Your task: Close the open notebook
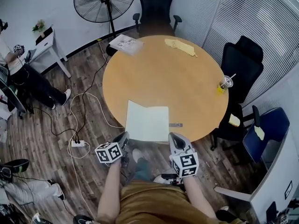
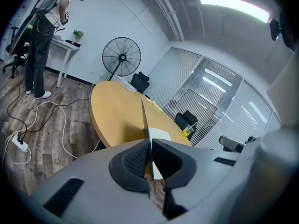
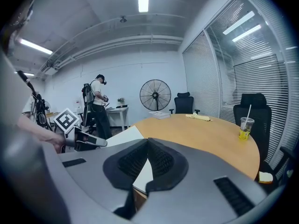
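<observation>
Pale wood tops a round table (image 1: 159, 73) seen from above. The open notebook (image 1: 147, 122) lies flat at the table's near edge, white pages up, between two hand-held grippers. The left gripper (image 1: 124, 138) is at the notebook's near left corner. In the left gripper view its jaws are pressed together on a thin leaf (image 2: 144, 118) of the notebook, which shows edge-on and runs away from the pads. The right gripper (image 1: 175, 138) is at the near right corner. In the right gripper view its jaws meet at the tips, and a white page shows through the gap behind them; whether they pinch that page cannot be told. A small dark object (image 1: 175, 124) lies on the table just beside the notebook's right edge. Well apart from it, a plastic cup with a straw (image 1: 225, 84) stands near the table's right rim, and a yellow cloth (image 1: 180, 46) and a stack of papers (image 1: 125, 43) lie at the far side. Beyond the table are a floor fan (image 1: 104, 3) and a black office chair (image 1: 155, 6). A white power strip (image 1: 77, 143) and its cables lie on the wood floor at left.
</observation>
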### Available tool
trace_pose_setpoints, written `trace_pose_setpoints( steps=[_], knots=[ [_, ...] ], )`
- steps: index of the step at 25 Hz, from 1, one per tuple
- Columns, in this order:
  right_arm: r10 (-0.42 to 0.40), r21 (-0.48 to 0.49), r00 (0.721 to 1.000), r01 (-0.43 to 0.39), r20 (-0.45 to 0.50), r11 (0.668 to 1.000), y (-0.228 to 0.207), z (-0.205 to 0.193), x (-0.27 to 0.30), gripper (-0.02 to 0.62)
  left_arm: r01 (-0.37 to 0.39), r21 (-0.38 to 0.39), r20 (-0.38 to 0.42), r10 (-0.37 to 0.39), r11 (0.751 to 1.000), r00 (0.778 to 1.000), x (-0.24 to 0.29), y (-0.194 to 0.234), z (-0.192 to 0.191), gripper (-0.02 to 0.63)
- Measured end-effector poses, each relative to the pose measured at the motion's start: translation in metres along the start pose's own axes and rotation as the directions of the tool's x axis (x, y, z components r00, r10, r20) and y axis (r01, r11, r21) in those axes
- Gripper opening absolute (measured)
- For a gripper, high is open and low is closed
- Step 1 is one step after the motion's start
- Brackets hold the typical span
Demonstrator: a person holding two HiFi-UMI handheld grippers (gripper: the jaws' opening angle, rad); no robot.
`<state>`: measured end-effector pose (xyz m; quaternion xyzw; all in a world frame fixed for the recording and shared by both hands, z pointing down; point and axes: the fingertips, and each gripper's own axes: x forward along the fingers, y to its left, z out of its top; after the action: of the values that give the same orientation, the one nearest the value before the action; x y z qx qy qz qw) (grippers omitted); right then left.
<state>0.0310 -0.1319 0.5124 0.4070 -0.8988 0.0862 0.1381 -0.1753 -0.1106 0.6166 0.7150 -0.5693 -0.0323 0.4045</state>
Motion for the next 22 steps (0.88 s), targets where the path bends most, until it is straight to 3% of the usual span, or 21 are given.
trace_pose_setpoints(
  steps=[14,22],
  knots=[
    [0.006,0.005,1.000,-0.006,-0.007,1.000,0.004,-0.002,-0.002,0.011,0.006,0.107,-0.010,-0.005,0.994,1.000,0.002,-0.022,0.003,0.040],
    [0.005,0.007,1.000,-0.005,-0.019,1.000,0.005,-0.009,-0.010,0.011,-0.038,0.157,0.024,0.035,0.987,0.999,0.004,-0.027,0.002,0.041]
  ],
)
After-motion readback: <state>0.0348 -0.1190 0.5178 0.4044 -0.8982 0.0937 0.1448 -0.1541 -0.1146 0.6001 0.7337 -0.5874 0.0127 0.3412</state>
